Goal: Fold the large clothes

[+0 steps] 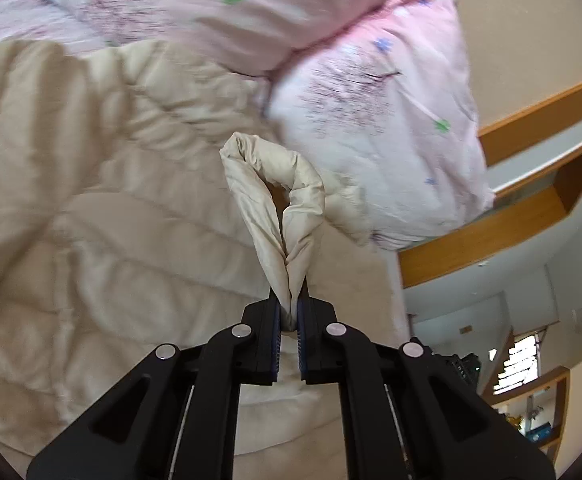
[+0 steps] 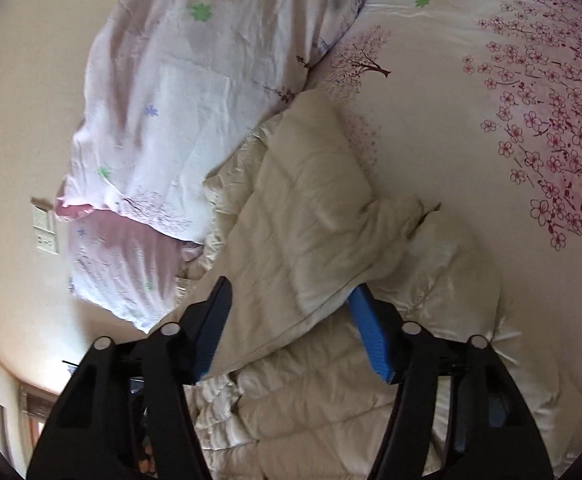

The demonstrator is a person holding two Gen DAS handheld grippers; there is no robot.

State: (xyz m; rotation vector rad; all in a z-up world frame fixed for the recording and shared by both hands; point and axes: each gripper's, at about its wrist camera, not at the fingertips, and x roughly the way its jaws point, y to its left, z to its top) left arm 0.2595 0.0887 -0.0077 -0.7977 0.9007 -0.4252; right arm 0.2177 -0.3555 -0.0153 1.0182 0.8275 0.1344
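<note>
— Two grippers; what does each hold?
— The left gripper (image 1: 289, 312) has its jaws clenched on a pinched fold of the cream quilted padded garment (image 1: 103, 216), which lies on the bed's blossom-print sheet (image 2: 451, 128) beside two pink floral pillows (image 2: 195, 92).
— The right gripper (image 2: 291, 320)?
— Its jaws stand apart around a garment edge; whether they press is unclear.

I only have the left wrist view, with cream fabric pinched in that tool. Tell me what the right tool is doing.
Observer: The right tool stands open astride a folded flap of the cream quilted coat, pads not pressing.
Operator: Report what lies beyond that flap.
Observer: A bedsheet printed with pink blossom trees.
Operator: Say where the pillows sit.
Observer: Two floral pillows, stacked, left of the coat.
</note>
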